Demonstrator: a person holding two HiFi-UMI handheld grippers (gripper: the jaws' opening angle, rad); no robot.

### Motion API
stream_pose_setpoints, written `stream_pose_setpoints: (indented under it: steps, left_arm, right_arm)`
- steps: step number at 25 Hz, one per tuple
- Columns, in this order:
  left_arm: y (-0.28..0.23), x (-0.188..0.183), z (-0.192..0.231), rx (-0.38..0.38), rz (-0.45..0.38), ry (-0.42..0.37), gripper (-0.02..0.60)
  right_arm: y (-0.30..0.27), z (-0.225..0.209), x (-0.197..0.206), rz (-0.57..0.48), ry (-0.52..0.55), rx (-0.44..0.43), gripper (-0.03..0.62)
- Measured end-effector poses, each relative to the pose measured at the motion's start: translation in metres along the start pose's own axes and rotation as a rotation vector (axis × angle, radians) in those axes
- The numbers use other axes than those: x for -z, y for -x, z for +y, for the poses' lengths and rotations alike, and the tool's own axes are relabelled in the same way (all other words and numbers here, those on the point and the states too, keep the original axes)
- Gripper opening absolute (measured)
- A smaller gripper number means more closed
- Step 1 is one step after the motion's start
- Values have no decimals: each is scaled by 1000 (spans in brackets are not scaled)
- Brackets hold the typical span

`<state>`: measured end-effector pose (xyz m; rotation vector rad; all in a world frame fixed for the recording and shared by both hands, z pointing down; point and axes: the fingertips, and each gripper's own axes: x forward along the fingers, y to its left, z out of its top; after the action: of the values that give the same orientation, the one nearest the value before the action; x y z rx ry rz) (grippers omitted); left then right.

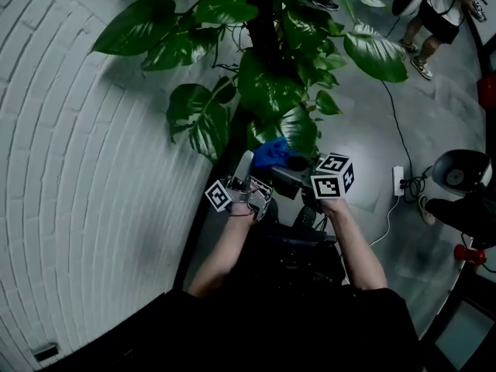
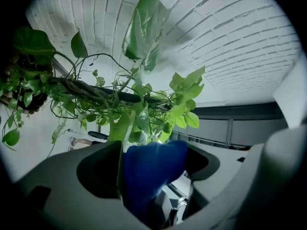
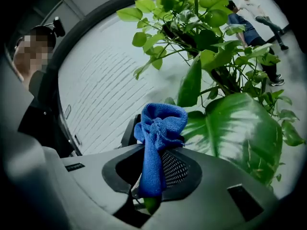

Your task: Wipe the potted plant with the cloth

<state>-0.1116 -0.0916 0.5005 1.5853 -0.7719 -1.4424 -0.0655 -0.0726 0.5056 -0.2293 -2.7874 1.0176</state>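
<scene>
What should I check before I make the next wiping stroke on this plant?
1. Blue cloth clamped in right gripper: ok.
2. Cloth close to the big leaf: ok, right beside it; contact cannot tell.
3. Left gripper steadying a leaf: cannot tell; the cloth bunch and a leaf edge sit between its jaws.
4. Grippers clear of each other: cannot tell.
5. Bystanders away from the plant: ok.

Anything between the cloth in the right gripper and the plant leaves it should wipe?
Nothing visible does. The right gripper is shut on the blue cloth, and the big leaf lies right beside the cloth, with no stem or other thing between them.
</scene>
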Motion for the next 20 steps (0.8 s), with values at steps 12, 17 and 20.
stream_pose_setpoints:
  steps: [12, 17, 20]
  left_arm:
    - [18, 17, 11, -69, 14, -21, 380]
    - [13, 32, 23, -100, 54, -30, 380]
    - [8, 41, 27, -89, 82, -20, 381]
  right_arm:
    - [75, 19, 34, -94, -63, 28, 110]
    - [123, 2, -41, -350, -68, 68, 109]
    - [129, -18, -71, -424, -60, 125, 109]
